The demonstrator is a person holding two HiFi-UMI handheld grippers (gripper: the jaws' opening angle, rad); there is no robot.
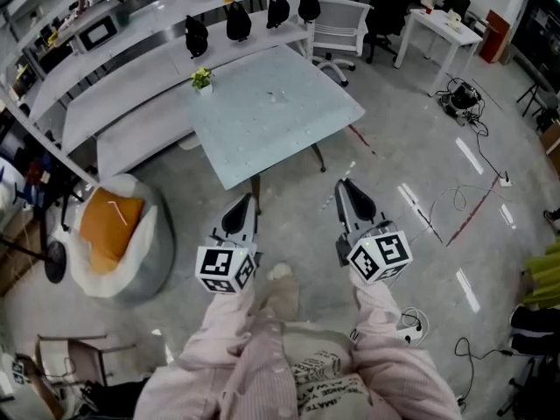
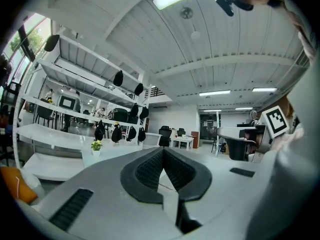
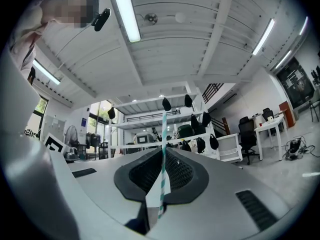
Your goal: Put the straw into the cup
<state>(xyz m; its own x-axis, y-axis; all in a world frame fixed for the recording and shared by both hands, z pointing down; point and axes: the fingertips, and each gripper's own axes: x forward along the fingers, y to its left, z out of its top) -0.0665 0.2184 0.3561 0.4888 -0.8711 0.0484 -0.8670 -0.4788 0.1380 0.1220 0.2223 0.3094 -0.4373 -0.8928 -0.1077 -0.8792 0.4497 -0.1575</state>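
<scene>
A teal-and-white striped straw (image 3: pixel 162 134) with a white paper tag stands upright between the pads of my right gripper (image 3: pixel 163 151), which is shut on it. In the head view that gripper (image 1: pixel 343 185) points level over the grey floor, short of the pale table (image 1: pixel 289 138). To its left, also short of the table's near edge, my left gripper (image 1: pixel 247 199) is at about the same height. Its jaws meet at the tips (image 2: pixel 162 150) with nothing between them. I cannot make out a cup in any view.
A small potted plant (image 1: pixel 202 79) stands on the table's far left corner. Behind are white shelves with hanging black bags (image 1: pixel 238 20) and a white chair (image 1: pixel 337 24). A beanbag with an orange cushion (image 1: pixel 112 234) lies at the left; cables (image 1: pixel 464 103) trail on the floor at the right.
</scene>
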